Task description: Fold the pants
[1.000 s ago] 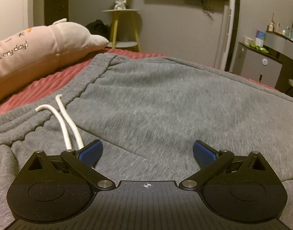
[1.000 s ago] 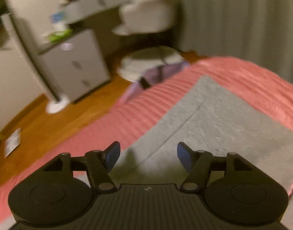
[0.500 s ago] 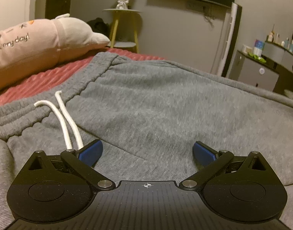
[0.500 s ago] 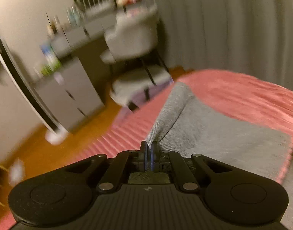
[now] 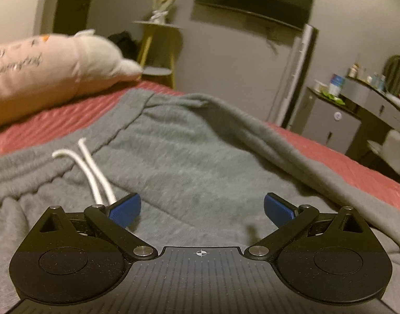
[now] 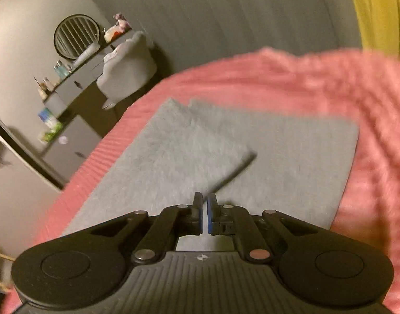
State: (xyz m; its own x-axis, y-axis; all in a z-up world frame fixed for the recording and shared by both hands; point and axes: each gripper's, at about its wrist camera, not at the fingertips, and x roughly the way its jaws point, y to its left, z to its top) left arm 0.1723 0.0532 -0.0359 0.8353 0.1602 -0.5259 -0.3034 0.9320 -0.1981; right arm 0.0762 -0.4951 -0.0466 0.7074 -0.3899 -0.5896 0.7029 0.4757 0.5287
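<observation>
Grey sweatpants (image 5: 194, 157) lie on a pink bedspread (image 5: 56, 120), waistband to the left with a white drawstring (image 5: 95, 172). My left gripper (image 5: 202, 206) is open and empty, low over the pants near the drawstring. In the right wrist view the leg end of the pants (image 6: 291, 162) lies flat, and one leg (image 6: 189, 144) is lifted and folded over it. My right gripper (image 6: 205, 213) is shut on the edge of that lifted leg and holds it above the lower layer.
A pink plush pillow (image 5: 48, 70) lies at the bed's far left. Beyond the bed are a yellow side table (image 5: 158, 49), a white tower fan (image 5: 296, 73), a grey dresser (image 6: 66, 141) and a white chair (image 6: 129, 65). Pink bedspread (image 6: 370, 130) surrounds the pants.
My right gripper shut on the edge of a pants leg, lifted it and carried it over the other leg. The fabric's far edge rose in the left view. My left gripper stayed open.
</observation>
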